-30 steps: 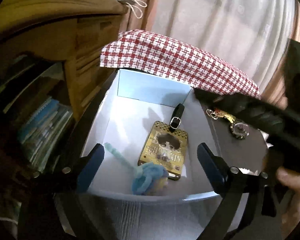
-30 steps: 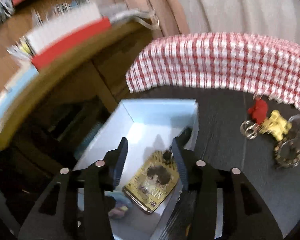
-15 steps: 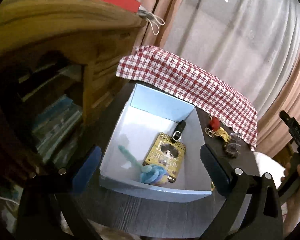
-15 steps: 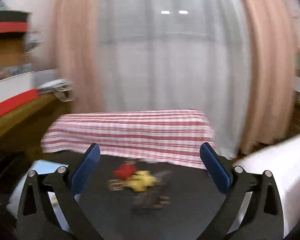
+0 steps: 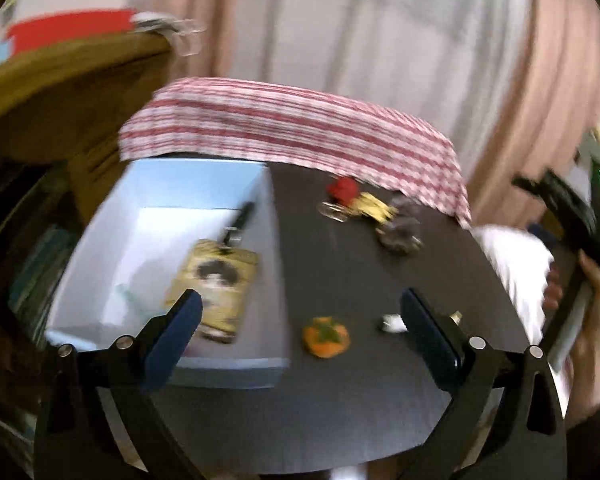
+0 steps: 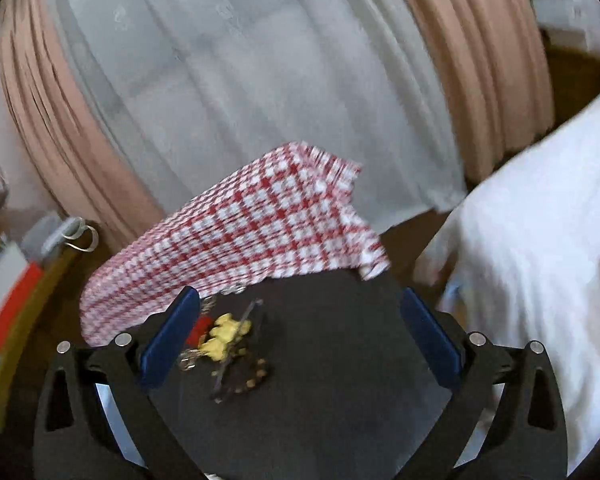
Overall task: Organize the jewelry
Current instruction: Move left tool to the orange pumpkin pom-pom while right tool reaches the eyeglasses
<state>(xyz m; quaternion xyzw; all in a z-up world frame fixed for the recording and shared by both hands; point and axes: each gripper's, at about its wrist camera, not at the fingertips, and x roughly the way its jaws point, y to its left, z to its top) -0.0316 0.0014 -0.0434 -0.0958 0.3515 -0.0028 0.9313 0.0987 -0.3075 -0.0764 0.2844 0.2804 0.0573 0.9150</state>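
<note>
Both hand-held grippers spread apart, holding nothing: left (image 5: 298, 312), right (image 6: 298, 316). Keychain pile (image 6: 224, 340) lies on tabletop (image 6: 340, 360) near checked cloth (image 6: 236, 240) (blurred). Next, prob: right lowers onto pile, carries it to blue box (image 5: 160, 184)

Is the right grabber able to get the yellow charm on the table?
Probably yes. The right gripper is open and empty, and the yellow charm lies in the open on the dark table just ahead, left of centre. Nothing covers it, though a red charm and dark beads crowd it.
</note>
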